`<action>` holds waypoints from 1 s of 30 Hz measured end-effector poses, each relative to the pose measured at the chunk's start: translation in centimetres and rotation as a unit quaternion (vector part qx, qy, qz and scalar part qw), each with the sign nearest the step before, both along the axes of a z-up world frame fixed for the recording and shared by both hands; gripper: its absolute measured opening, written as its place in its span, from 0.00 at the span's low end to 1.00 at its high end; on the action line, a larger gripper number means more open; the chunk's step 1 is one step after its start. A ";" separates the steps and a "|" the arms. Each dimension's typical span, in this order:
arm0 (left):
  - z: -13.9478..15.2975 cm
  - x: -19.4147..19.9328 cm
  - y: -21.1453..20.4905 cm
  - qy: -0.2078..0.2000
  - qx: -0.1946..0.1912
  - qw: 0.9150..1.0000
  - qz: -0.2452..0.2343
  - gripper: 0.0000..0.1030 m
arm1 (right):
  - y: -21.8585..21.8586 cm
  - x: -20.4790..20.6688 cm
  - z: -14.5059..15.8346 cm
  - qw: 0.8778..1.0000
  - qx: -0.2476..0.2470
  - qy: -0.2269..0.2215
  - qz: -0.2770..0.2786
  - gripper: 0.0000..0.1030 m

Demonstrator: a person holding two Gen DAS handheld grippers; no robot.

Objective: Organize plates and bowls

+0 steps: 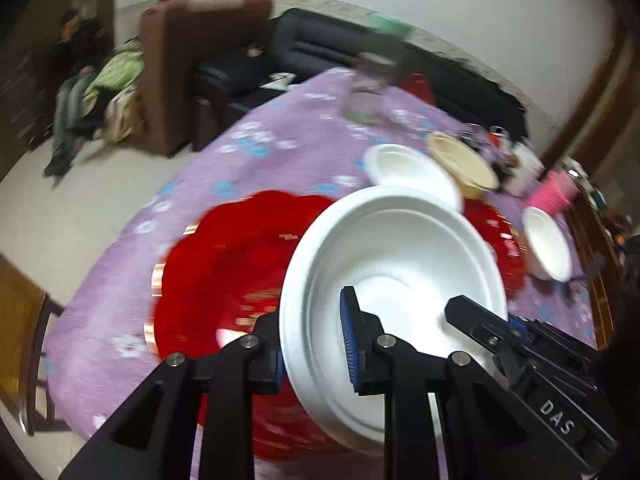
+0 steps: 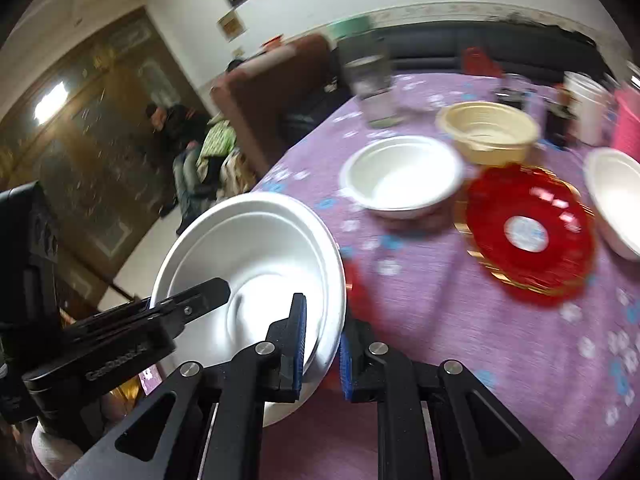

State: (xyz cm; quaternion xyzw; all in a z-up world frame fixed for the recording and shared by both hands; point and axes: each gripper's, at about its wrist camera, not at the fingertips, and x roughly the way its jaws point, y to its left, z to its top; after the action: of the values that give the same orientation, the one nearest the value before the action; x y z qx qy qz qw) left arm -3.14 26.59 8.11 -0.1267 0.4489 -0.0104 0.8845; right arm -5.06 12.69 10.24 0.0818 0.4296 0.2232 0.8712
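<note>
Both grippers hold one white bowl (image 1: pixel 392 264), tilted above the purple tablecloth; it also shows in the right wrist view (image 2: pixel 256 248). My left gripper (image 1: pixel 316 352) is shut on its left rim. My right gripper (image 2: pixel 322 344) is shut on its right rim and shows in the left wrist view (image 1: pixel 480 324). A large red plate (image 1: pixel 224 264) lies under the bowl. A second red plate (image 2: pixel 528 236), another white bowl (image 2: pixel 400 176), a beige bowl (image 2: pixel 488 128) and a third white bowl (image 2: pixel 616 200) stand further back.
A clear glass jar (image 2: pixel 372 84) with a green lid stands at the table's far edge. A pink cup (image 1: pixel 552 192) and other small items crowd the far right. A brown armchair (image 1: pixel 192 72) and dark sofa stand behind. A wooden chair (image 1: pixel 20 320) is at left.
</note>
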 end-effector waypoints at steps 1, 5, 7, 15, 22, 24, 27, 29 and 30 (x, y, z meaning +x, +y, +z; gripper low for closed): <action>-0.4 0.2 0.8 0.004 0.000 1.000 0.008 0.20 | 1.2 0.4 -0.3 1.000 -0.008 0.003 0.006 0.16; -2.9 1.4 3.1 0.031 -0.001 0.999 0.028 0.20 | 4.0 1.9 -1.8 0.999 -0.029 0.015 0.018 0.16; -3.8 1.6 3.5 0.040 -0.005 0.999 0.029 0.21 | 4.4 2.1 -2.7 0.999 -0.036 0.022 0.020 0.16; -4.0 1.5 4.6 0.028 -0.023 0.999 0.036 0.47 | 4.7 3.3 -5.0 0.998 -0.045 0.044 0.014 0.16; -2.3 0.2 6.1 -0.005 -0.059 0.997 0.059 0.59 | 3.6 3.6 -5.0 0.999 -0.008 0.045 -0.001 0.31; -1.6 -0.5 6.5 -0.020 -0.064 0.995 0.072 0.67 | 3.3 3.4 -4.6 0.999 0.006 0.039 -0.003 0.47; -0.7 -1.5 7.3 -0.034 -0.078 0.992 0.093 0.69 | 2.9 3.2 -4.0 0.999 0.013 0.028 -0.006 0.56; -0.1 -2.2 7.6 -0.045 -0.087 0.990 0.103 0.71 | 2.6 3.0 -3.7 0.999 0.021 0.026 -0.004 0.56; 0.2 -2.5 7.6 -0.050 -0.089 0.989 0.105 0.71 | 2.3 2.8 -3.4 0.999 0.027 0.024 -0.004 0.56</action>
State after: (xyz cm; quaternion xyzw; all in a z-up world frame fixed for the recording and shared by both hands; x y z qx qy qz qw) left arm -5.60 34.19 8.32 -0.2506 0.3858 0.0361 0.8872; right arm -2.31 14.99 6.82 0.1127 0.4435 0.2293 0.8591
